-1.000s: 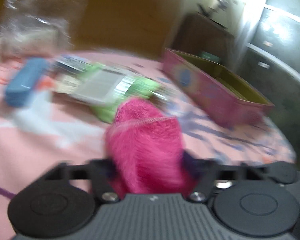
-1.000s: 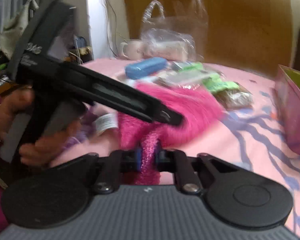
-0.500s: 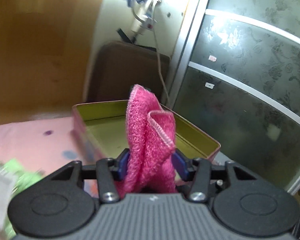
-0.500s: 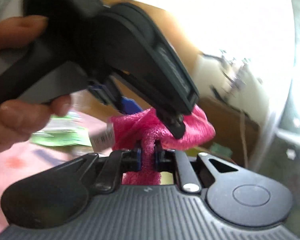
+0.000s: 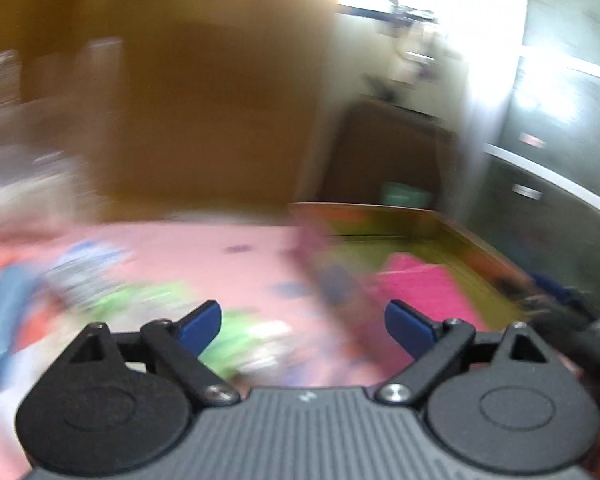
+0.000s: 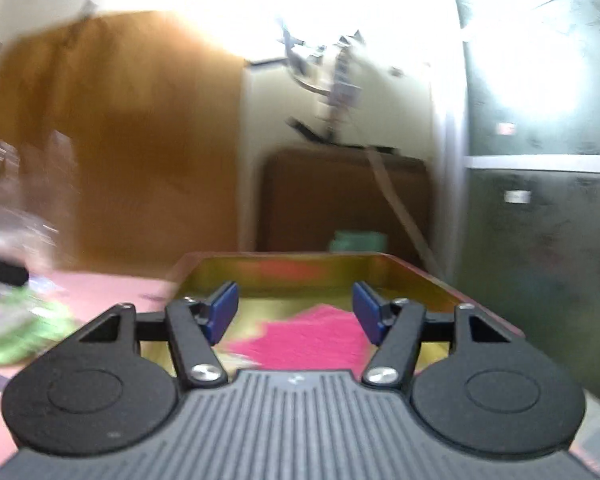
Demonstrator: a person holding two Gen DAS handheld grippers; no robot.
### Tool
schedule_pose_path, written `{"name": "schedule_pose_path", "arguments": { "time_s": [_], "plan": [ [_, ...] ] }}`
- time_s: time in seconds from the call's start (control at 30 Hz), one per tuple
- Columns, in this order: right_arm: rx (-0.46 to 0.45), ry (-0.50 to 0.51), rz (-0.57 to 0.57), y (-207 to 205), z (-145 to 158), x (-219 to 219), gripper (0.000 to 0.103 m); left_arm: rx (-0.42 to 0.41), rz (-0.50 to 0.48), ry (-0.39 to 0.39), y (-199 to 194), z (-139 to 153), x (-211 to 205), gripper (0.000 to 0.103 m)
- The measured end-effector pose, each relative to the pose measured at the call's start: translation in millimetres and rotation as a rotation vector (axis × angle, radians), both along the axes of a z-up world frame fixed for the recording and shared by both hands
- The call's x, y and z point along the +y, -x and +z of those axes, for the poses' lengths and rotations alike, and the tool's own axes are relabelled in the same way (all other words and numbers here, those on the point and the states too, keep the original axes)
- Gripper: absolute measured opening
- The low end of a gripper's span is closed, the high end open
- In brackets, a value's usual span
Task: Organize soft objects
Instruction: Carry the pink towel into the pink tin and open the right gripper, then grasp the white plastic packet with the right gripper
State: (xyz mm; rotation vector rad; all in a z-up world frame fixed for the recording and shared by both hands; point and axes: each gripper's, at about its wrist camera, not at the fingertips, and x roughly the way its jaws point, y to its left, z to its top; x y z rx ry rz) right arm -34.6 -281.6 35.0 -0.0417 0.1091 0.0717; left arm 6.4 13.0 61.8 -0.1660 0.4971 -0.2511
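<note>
1. While the pink towel (image 6: 312, 340) lies inside the open tin box (image 6: 416, 276), the release step is judged to be in hand; it is best finished by letting the cloth settle fully on the box floor.
2. The left gripper (image 5: 302, 322) is seen with its jaws opening wide and nothing between them; the towel (image 5: 420, 292) lies at about 2 o'clock of it, beyond the blurred near wall of the box (image 5: 472, 240).
3. The right gripper (image 6: 294, 312) is likewise opening, its blue pads (image 6: 222, 308) clear of the cloth, which lies below and beyond them.
4. Both grippers should be drawn back without snagging the fabric.
5. Blurred green packets (image 5: 244, 336) on the pink sheet (image 5: 236, 264), at 9 o'clock of the box, might be considered next, if soft.
</note>
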Motion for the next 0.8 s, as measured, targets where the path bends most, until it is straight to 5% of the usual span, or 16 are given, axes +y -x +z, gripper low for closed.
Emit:
{"name": "schedule_pose_path", "arguments": {
  "time_s": [0.23,0.33,0.73,0.8],
  "plan": [
    [0.134,0.071,0.361,-7,-12,101,0.063,0.053,0.343,-0.096,40,-43,105,0.092],
    [0.201,0.121,0.433,-23,-18,138,0.063,0.07,0.377,-0.037,42,-56,124,0.091],
    [0.453,-0.029,0.517,-121,-8,195,0.063,0.018,0.368,0.111,51,-60,146,0.09],
    [0.526,-0.076,0.524,-141,-12,195,0.056,0.013,0.368,0.111,52,-60,146,0.09]
  ]
}}
